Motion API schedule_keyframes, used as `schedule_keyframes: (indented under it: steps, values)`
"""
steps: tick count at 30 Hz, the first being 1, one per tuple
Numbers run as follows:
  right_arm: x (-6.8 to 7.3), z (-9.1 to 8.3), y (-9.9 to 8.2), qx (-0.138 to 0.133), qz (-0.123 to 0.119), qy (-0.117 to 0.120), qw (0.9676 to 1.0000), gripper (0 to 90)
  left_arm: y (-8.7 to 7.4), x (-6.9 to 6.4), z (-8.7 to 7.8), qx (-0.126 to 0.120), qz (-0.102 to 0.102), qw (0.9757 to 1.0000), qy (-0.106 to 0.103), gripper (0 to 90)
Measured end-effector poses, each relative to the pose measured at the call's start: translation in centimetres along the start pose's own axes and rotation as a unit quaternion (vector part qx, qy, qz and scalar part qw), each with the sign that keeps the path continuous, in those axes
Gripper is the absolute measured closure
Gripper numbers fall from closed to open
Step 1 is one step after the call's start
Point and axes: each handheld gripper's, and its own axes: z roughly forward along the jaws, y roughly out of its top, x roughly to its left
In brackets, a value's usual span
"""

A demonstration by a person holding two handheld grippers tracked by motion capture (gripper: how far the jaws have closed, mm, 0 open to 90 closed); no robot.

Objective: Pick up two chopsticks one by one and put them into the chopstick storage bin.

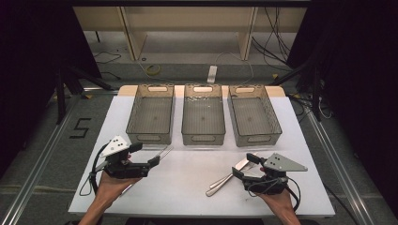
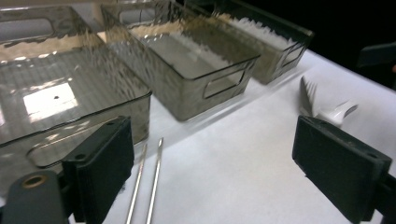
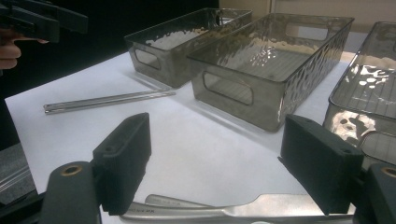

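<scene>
Approach step: cutlery not yet gripped, both tools open.

The chopsticks (image 1: 162,152) lie near the table's (image 1: 187,187) front-left, before the left bin (image 1: 151,115); the left gripper (image 1: 154,161) hangs over their near ends, jaws apart. The fork and knife (image 1: 227,178) lie front-right before the right gripper (image 1: 238,165), jaws apart. Next: lower, close, lift.

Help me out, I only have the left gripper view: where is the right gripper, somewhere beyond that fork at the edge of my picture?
Observer: The right gripper is over the near right part of the table.
Operator: Is it holding anything?
Observer: No. Its jaws stand open, with two metal utensils lying flat on the table below the gap.
Operator: Is the bin farthest from me empty?
Observer: Yes, the high view shows the right-hand bin with nothing in it.
</scene>
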Motion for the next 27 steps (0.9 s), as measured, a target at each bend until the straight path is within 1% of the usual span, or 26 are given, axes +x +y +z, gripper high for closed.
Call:
schedule_keyframes:
  steps: [2,4,6,7,8,10,11,12,13,14,15,16,17,18,19,20,21,22,23,24,25,26,27]
  values:
    - [0.0,0.0,0.0,0.000,0.001,0.000,1.0000,25.4,0.4,0.2,0.2,0.022,0.004,0.9997,0.006,12.4]
    - [0.0,0.0,0.0,0.000,0.002,0.000,1.0000,25.4,0.9,0.5,0.4,0.047,0.010,0.9988,0.011,12.9]
    - [-0.1,0.0,0.0,0.000,0.003,0.001,1.0000,25.4,1.2,0.8,0.5,0.068,0.014,0.9975,0.016,13.4]
    - [-0.1,0.0,0.0,0.001,0.003,0.002,1.0000,25.4,1.5,1.1,0.6,0.083,0.019,0.9962,0.018,13.8]
    - [-0.1,0.0,0.0,0.001,0.003,0.002,1.0000,25.4,1.5,1.1,0.6,0.083,0.019,0.9962,0.018,14.4]
    - [-0.1,0.1,0.0,0.002,0.004,0.002,1.0000,25.5,1.9,1.5,0.8,0.095,0.026,0.9948,0.025,15.0]
    - [-0.1,0.1,0.0,0.003,0.004,0.002,1.0000,25.5,2.1,1.6,0.9,0.106,0.023,0.9938,0.023,15.0]
    - [-0.1,0.1,0.0,0.003,0.003,0.002,1.0000,25.4,2.4,1.9,1.2,0.127,0.027,0.9913,0.024,15.0]
    - [-0.1,0.1,-0.1,0.003,0.003,0.002,1.0000,25.4,2.6,2.0,1.4,0.131,0.029,0.9905,0.029,15.0]
    - [-0.1,0.1,-0.1,0.003,0.003,0.002,1.0000,25.4,2.6,2.0,1.4,0.131,0.029,0.9905,0.029,15.6]
    - [-0.1,0.1,0.0,0.004,0.004,0.002,1.0000,25.4,3.0,2.2,1.6,0.145,0.031,0.9884,0.033,15.9]
    - [-0.1,0.1,0.0,0.003,0.004,0.002,1.0000,25.4,3.2,2.3,1.9,0.155,0.032,0.9868,0.036,16.3]
    - [-0.1,0.1,-0.1,0.003,0.003,0.003,1.0000,25.4,3.4,2.5,2.2,0.171,0.033,0.9838,0.041,16.5]
    - [-0.1,0.1,-0.1,0.004,0.002,0.003,1.0000,25.4,3.4,2.5,2.2,0.171,0.033,0.9838,0.041,16.5]
    - [-0.1,0.1,0.0,0.004,0.002,0.004,1.0000,25.4,3.6,2.9,2.9,0.204,0.029,0.9775,0.045,16.5]
    - [-0.1,0.1,0.0,0.004,0.002,0.004,1.0000,25.4,3.6,2.9,2.9,0.204,0.029,0.9775,0.045,16.8]
    - [-0.1,0.2,0.0,0.004,0.001,0.004,1.0000,25.4,3.7,3.0,3.3,0.214,0.029,0.9751,0.049,17.6]
    - [-0.1,0.2,0.0,0.004,0.001,0.004,1.0000,25.4,3.7,3.2,3.7,0.230,0.032,0.9712,0.052,17.6]
    - [-0.1,0.2,-0.1,0.008,0.001,0.005,1.0000,25.5,3.7,3.5,4.5,0.268,0.035,0.9609,0.060,18.4]
    - [-0.1,0.2,-0.1,0.008,0.001,0.005,1.0000,25.5,3.7,3.5,4.5,0.268,0.035,0.9609,0.060,20.1]
    - [-0.1,0.2,0.0,0.009,0.001,0.005,0.9999,25.5,3.4,3.9,4.9,0.295,0.036,0.9525,0.066,24.3]
    - [-0.1,0.2,0.0,0.009,0.001,0.005,0.9999,25.5,3.4,3.9,4.9,0.295,0.036,0.9525,0.066,25.1]
    - [-0.1,0.2,0.0,0.010,0.001,0.007,0.9999,25.6,3.1,4.1,5.0,0.303,0.031,0.9501,0.066,25.8]
